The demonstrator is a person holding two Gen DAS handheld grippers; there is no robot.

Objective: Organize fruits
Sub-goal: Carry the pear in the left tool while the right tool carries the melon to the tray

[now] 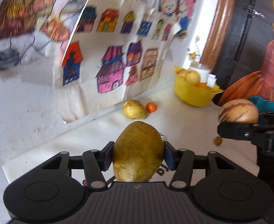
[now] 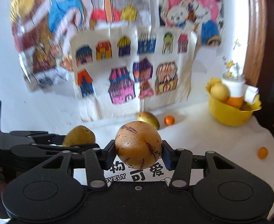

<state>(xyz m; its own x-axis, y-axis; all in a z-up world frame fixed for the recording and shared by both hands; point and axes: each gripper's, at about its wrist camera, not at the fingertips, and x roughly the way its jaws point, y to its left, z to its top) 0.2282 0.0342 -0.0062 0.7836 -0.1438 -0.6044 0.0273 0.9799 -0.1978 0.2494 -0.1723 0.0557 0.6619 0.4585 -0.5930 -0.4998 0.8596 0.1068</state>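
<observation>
The left gripper (image 1: 138, 156) is clamped on one speckled pear (image 1: 138, 154) at lower centre; the right gripper (image 2: 138, 149) pinches one streaked melon (image 2: 138, 144). Beyond lie a second pear (image 1: 134, 109), two small oranges (image 2: 169, 120), and a yellow bowl (image 2: 230, 113) at right, its fruit blurred and partly hidden.

A sheet of coloured house drawings (image 2: 131, 71) leans against the white wall (image 1: 21, 100), with cartoon children posters (image 2: 189, 9) above it. A wooden frame (image 2: 256, 33) stands at right, beside the white tablecloth (image 2: 220, 141) printed with black characters.
</observation>
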